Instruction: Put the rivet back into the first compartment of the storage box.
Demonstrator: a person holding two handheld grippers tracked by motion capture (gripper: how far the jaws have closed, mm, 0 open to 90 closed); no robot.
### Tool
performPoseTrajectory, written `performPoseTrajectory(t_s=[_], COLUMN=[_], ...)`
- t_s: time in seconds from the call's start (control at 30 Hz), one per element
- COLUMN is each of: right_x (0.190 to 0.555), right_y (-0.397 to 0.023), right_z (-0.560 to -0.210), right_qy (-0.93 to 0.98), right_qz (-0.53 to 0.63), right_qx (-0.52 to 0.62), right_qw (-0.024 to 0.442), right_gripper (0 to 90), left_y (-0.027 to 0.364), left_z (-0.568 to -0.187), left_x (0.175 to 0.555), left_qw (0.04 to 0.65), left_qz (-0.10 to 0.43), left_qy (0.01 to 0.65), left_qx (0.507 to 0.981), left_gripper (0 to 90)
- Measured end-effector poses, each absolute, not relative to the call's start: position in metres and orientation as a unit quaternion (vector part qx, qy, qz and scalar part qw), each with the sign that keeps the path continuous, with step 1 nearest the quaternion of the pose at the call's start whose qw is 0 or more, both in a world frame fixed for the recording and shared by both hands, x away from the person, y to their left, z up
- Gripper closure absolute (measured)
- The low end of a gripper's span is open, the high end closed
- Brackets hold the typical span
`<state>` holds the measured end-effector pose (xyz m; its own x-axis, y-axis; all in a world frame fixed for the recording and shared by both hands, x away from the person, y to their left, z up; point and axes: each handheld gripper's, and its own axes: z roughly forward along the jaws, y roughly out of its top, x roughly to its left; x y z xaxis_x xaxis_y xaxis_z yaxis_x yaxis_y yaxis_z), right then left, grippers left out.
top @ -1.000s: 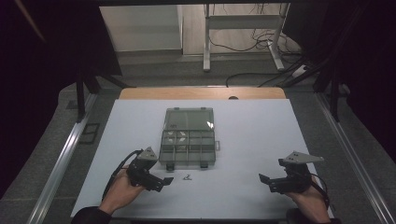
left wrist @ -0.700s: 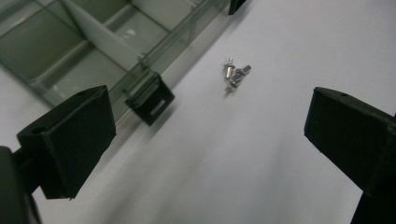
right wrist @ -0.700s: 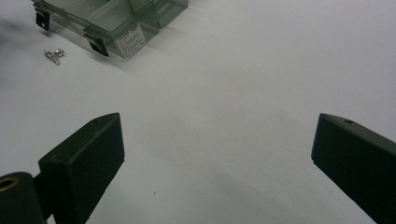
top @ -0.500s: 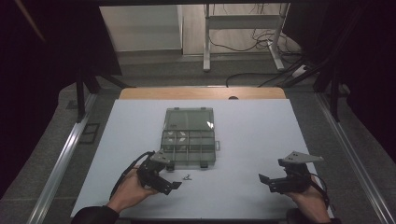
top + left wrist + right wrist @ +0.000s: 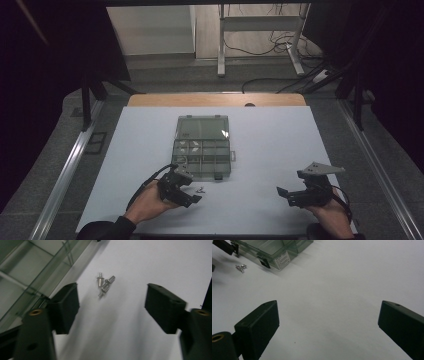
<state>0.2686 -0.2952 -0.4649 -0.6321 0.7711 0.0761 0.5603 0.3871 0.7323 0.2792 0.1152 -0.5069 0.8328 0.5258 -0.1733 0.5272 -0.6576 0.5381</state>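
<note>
A small cluster of metal screws (image 5: 200,189) lies on the white table just in front of a clear plastic compartment box (image 5: 202,147) whose lid is folded back. My left gripper (image 5: 194,198) is low over the table, right beside the screws. In the left gripper view the screws (image 5: 105,285) lie on the table between the tips of the left gripper (image 5: 112,290). Its jaws have just been closing, and the pads stand apart from the screws without touching them. My right gripper (image 5: 283,194) rests open near the front right, with nothing between the jaws of the right gripper (image 5: 329,307).
The white table top (image 5: 280,135) ends at a wooden strip (image 5: 215,99) along the far edge. In the right gripper view the box (image 5: 274,250) and the screws (image 5: 240,267) sit far off at the upper left. Metal rails run along both sides of the table.
My left gripper has slid to the right up to the screws, and its jaws stand narrower than before. The right gripper has stayed where it was.
</note>
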Motion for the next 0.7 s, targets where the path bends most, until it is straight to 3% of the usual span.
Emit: performPoseTrajectory(t_s=[0.27,0.7], right_x=[0.269,0.269], right_y=[-0.295,-0.295], right_z=[-0.465,-0.465], right_qy=[0.822,0.823], right_qz=[0.375,0.376], right_qx=[0.404,0.402], right_qw=[0.139,0.137], right_gripper=[3.8,4.2], left_y=[0.106,0.102], left_z=[-0.514,-0.519], left_x=[0.286,0.292], left_qw=[0.28,0.259], left_qz=[0.003,0.018], left_qy=[0.276,0.245], left_qx=[0.92,0.934], left_gripper=[55.0,73.5])
